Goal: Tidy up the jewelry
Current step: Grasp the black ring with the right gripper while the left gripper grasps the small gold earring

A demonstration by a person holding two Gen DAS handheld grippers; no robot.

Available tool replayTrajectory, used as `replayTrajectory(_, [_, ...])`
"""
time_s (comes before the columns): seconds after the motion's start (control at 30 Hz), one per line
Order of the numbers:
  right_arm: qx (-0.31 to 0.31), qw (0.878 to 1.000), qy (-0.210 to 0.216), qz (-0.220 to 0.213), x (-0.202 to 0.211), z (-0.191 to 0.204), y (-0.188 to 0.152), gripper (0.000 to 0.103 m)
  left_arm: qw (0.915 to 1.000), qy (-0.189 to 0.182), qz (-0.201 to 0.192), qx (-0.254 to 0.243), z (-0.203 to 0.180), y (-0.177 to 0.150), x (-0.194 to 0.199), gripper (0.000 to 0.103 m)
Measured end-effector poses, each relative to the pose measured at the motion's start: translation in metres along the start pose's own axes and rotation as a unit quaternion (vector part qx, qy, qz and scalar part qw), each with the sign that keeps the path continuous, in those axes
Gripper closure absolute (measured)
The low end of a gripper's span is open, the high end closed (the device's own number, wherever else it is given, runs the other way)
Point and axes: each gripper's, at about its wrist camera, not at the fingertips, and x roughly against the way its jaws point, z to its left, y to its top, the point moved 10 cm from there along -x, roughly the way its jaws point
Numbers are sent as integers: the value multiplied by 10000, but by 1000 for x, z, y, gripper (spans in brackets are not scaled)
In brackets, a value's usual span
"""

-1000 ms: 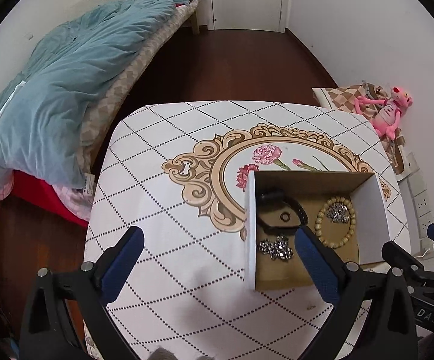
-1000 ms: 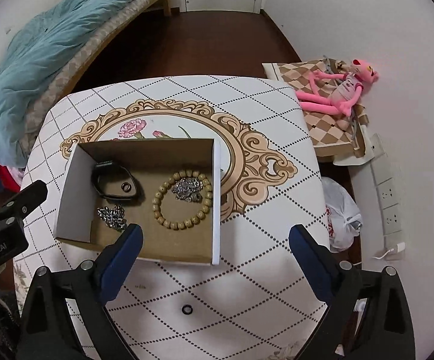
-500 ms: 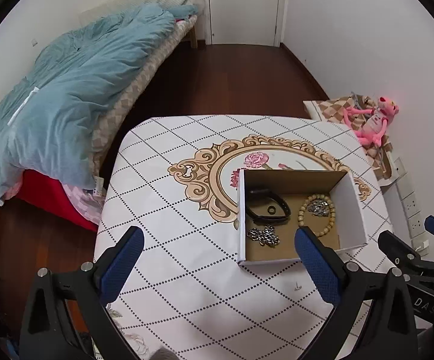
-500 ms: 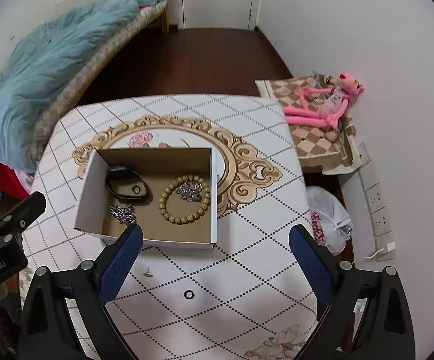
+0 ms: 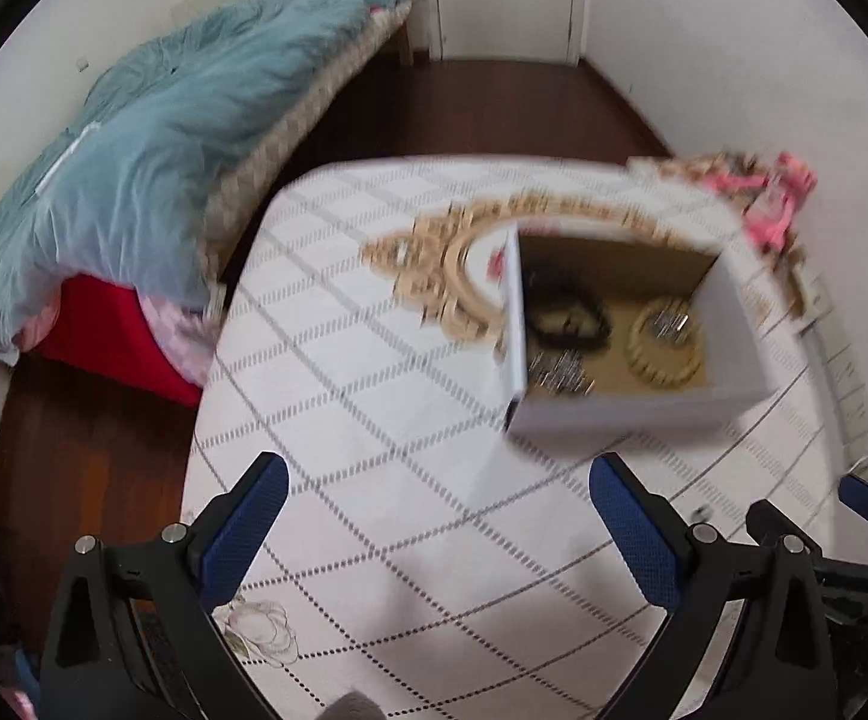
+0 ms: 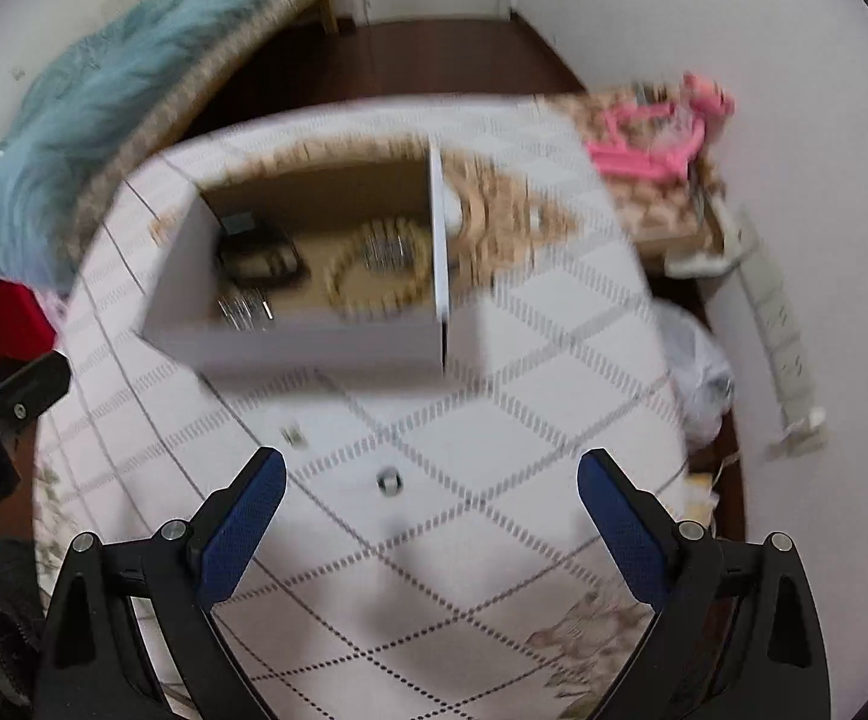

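Hovering nearest: right gripper [image 6: 431,516] w/ jaws spread wide, holding nothing; left gripper [image 5: 436,525] likewise wide & empty. Lying loose on the worktop [image 6: 523,420] just ahead of the right gripper: small ring [image 6: 389,480] & a tiny stud-like bit [image 6: 293,435], blurred, both outside the box [image 6: 314,342]. Sitting further back inside the box: black band [image 6: 260,258], silver cluster [image 6: 245,309], bead bracelet [image 6: 374,282] w/ another silver piece in its middle. Judging mostly done; prob. remaining: picking up the two loose bits & dropping them in.
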Motion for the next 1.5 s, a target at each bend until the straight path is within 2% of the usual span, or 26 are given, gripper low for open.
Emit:
replayTrajectory(0.07, [3, 10000, 10, 93, -17, 2, -12, 6, 9998, 0, 196, -1, -2, -15, -18, 0])
replayTrajectory(0.2, [36, 9996, 43, 277, -44, 6, -28, 25, 9988, -57, 492, -26, -6, -34, -40, 0])
replayTrajectory(0.27, [52, 9995, 53, 303, -51, 9, -31, 28, 9978, -57, 655, -70, -8, -42, -52, 0])
replayTrajectory(0.33, [68, 9995, 76, 297, -58, 11, -34, 36, 9973, -34, 729, -96, -8, -48, -57, 0])
replayTrajectory(0.43, [160, 9997, 26, 157, -59, 13, -33, 41, 9967, -15, 803, -115, -8, -53, -62, 0])
replayTrajectory(0.47, [181, 9998, 3, 120, -58, 13, -31, 45, 9966, -17, 816, -124, -8, -54, -64, 0])
replayTrajectory(0.53, [261, 9997, -29, -22, -56, 16, -29, 63, 9964, -18, 832, -140, -9, -56, -66, 0])
replayTrajectory(0.57, [290, 9995, -49, -86, -55, 17, -28, 82, 9964, -28, 836, -149, -11, -57, -67, 0])
replayTrajectory(0.6, [323, 9994, -57, -116, -55, 18, -27, 90, 9964, -34, 835, -154, -11, -56, -67, 0])
replayTrajectory(0.83, [57, 9997, 121, -208, -48, 3, -26, 90, 9966, -180, 754, -285, -34, -51, -65, 0])
replayTrajectory(1.07, [-376, 9990, -26, -250, -42, -39, -26, 90, 9958, -566, 639, -324, -77, -47, -69, 1])
replayTrajectory(1.13, [-480, 9986, -57, -233, -43, -49, -27, 90, 9953, -666, 591, -382, -88, -46, -70, 5])
replayTrajectory(1.2, [-547, 9982, -85, -227, -44, -56, -27, 90, 9948, -725, 551, -461, -98, -46, -71, 20])
replayTrajectory(1.5, [-732, 9971, -51, -223, -52, -70, -33, 90, 9928, -826, 388, -782, -118, -38, -77, 69])
